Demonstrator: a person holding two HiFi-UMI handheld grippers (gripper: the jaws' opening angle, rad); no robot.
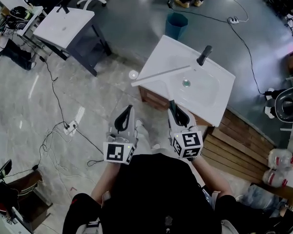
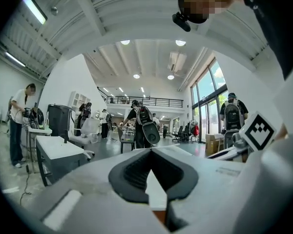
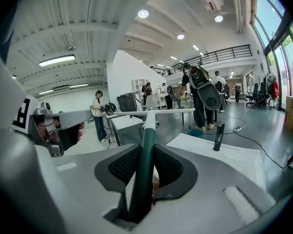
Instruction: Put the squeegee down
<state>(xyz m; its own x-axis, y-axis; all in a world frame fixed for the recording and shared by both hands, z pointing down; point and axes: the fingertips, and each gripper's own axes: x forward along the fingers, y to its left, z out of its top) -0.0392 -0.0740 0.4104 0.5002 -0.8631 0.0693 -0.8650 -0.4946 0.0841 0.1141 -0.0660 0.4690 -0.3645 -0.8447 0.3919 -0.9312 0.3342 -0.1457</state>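
Note:
The squeegee has a dark green handle (image 3: 146, 174) and a long white blade (image 1: 161, 74). My right gripper (image 1: 172, 103) is shut on the handle, which runs between its jaws. The blade hangs crosswise over the near left corner of the white sink top (image 1: 212, 104); I cannot tell whether it touches. In the right gripper view the blade (image 3: 151, 113) stretches level in front of the right gripper (image 3: 147, 146). My left gripper (image 1: 130, 107) floats left of the sink, shut and empty. In the left gripper view the left gripper (image 2: 151, 151) has its tips together.
A black faucet (image 1: 204, 55) stands at the far side of the basin, near the drain (image 1: 186, 83). A blue bin (image 1: 176, 25) stands behind the sink. A second white sink unit (image 1: 63, 26) is far left. Cables and a power strip (image 1: 71, 127) lie on the floor; wooden planks (image 1: 239, 135) lie right.

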